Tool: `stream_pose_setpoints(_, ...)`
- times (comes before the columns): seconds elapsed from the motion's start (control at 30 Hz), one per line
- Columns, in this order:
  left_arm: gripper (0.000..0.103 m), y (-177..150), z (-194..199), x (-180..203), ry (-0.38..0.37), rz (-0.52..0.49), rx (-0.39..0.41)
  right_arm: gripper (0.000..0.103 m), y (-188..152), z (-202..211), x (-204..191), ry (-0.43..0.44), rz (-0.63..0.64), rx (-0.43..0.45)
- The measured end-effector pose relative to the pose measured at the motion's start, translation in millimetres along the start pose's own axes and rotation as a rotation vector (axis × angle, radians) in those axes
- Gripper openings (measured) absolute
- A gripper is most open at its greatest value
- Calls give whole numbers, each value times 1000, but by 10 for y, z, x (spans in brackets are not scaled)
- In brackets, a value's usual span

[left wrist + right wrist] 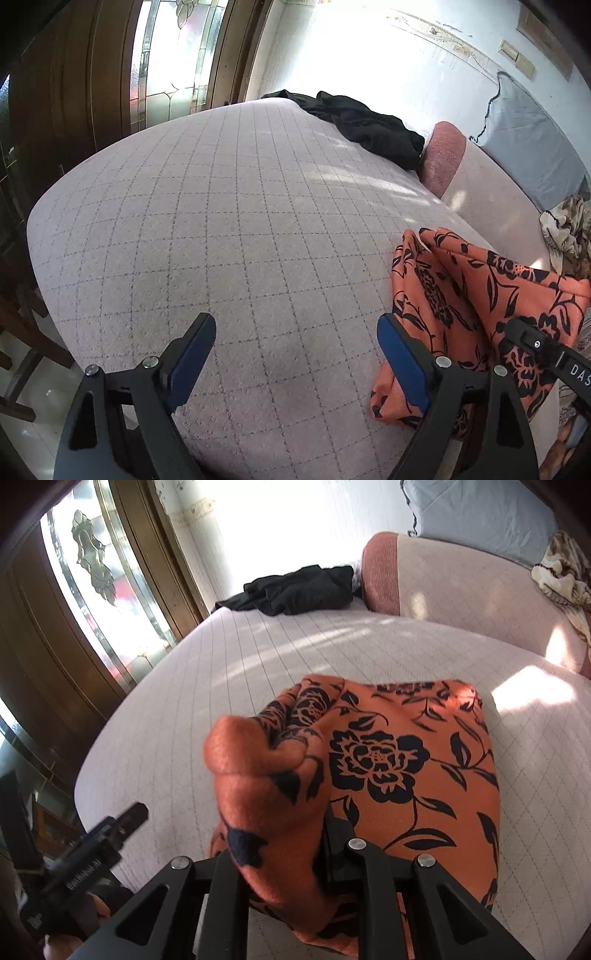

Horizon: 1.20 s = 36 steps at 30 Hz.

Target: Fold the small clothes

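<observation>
An orange garment with a black flower print [413, 760] lies on the pale checked bed cover [229, 229]. My right gripper [288, 834] is shut on a bunched fold of this garment, which rises over its jaws and hides its fingertips. In the left wrist view the garment [461, 306] is at the right, with the right gripper's body [546, 350] over it. My left gripper [295, 354] is open and empty above the bare cover, its right finger [402, 362] beside the garment's edge. It also shows in the right wrist view [122, 823] at lower left.
A black garment [365, 125] lies at the bed's far edge. A pink bolster [443, 158], a grey pillow [532, 147] and a patterned cloth [565, 232] lie at the right. A wooden wardrobe with glass panels [110, 74] stands at the left.
</observation>
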<state>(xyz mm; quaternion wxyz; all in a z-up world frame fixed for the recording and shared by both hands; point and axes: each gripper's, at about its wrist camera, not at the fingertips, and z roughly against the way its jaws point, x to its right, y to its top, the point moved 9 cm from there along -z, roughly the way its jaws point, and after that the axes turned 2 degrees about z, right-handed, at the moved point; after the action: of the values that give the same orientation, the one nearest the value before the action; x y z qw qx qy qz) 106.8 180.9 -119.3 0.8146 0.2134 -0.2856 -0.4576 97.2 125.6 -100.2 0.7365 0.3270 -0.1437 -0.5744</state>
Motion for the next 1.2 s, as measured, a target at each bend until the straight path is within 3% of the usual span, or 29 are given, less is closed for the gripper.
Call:
stream_pose_setpoints(0.1, 89, 7, -1, -55, -2, 27, -2, 17, -173, -135, -203, 33, 61, -51)
stream_pose_setpoints(0.17, 89, -1, 22, -86, -4, 41, -5, 23, -450, -465, -350, 33, 92, -146)
stream_pose_setpoints(0.2, 89, -6, 33, -93, -4, 43, -4, 27, -520, -541, -373, 26, 104, -147)
stream_pose_setpoints(0.27, 89, -4, 58, -97, -5, 39, 8, 49, -520, -409, -429, 71, 99, -65)
stream_pose_setpoints(0.3, 89, 2, 71, -86, -10, 37, 15, 74, -527, -361, -452, 129, 72, -73)
stream_pose_setpoints(0.33, 89, 6, 82, -62, -19, 33, 18, 78, -534, -298, -465, 172, 52, -78)
stream_pose_setpoints(0.47, 89, -14, 230, 193, -108, -25, 19, 78, -559, 18, -351, 225, -15, -39)
stream_pose_setpoints(0.63, 89, -193, 422, 835, -241, -196, -23, 78, -776, 340, -37, 239, -135, 14)
stream_pose_setpoints(0.73, 87, -316, 234, 1014, -210, -244, -92, 78, -808, 414, 204, 227, -185, 39)
stream_pose_setpoints(0.77, 79, -367, 99, 1012, -195, -236, -140, 78, -816, 436, 277, 225, -205, 42)
stream_pose_setpoints(0.8, 43, -432, -45, 970, -194, -216, -199, 78, -789, 434, 351, 229, -222, 43)
stream_pose_setpoints(0.83, 20, -517, -180, 903, -212, -180, -276, 78, -789, 454, 402, 231, -233, 46)
stream_pose_setpoints(0.9, 21, -583, -308, 721, -279, -52, -342, 78, -808, 494, 496, 227, -245, 51)
stream_pose_setpoints(0.97, 22, -627, -356, 632, -317, 6, -381, 78, -824, 479, 584, 241, -268, 47)
stream_pose_setpoints(1.2, 25, -647, -292, 701, -321, -41, -365, 78, -791, 535, 936, 332, -414, 60)
